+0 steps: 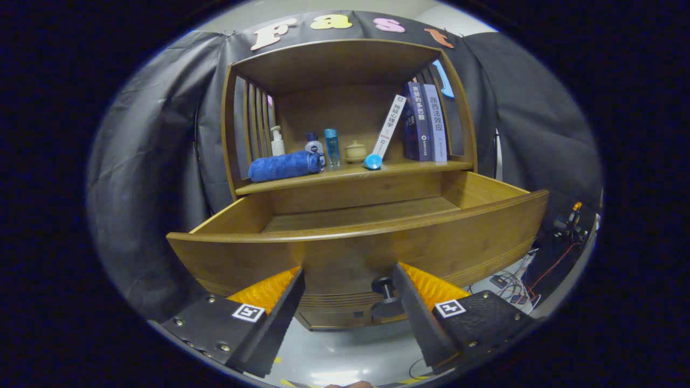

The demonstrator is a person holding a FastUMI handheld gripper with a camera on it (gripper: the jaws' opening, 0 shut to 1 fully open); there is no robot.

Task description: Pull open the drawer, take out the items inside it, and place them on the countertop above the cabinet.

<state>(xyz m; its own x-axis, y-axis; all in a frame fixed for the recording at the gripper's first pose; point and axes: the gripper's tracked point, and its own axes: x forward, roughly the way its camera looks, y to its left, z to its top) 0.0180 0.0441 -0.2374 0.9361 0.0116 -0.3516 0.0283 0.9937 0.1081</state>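
My gripper (347, 283) is spread wide, holding nothing, its fingers level and aimed at the front of the drawer (356, 253). The dark knob (384, 285) sits just inside my right finger, not touching either finger that I can tell. The drawer is pulled well out of the cabinet (345, 318); its long front edge runs crosswise ahead of me, left to right, and its side walls lead back to the cabinet. What I see of the drawer's floor is bare wood; the front wall hides the near part.

Above it, along the front edge of the countertop (350, 175), a rolled blue towel (283, 166) lies lengthwise at the left end and a small blue object (372, 161) lies near the middle. Behind them stand a pump bottle (277, 141), a white bottle (314, 145), a blue bottle (332, 146) and a lidded jar (356, 151). Books (426, 123) stand at the right end, one leaning. Open countertop remains between the blue object and the books' edge.
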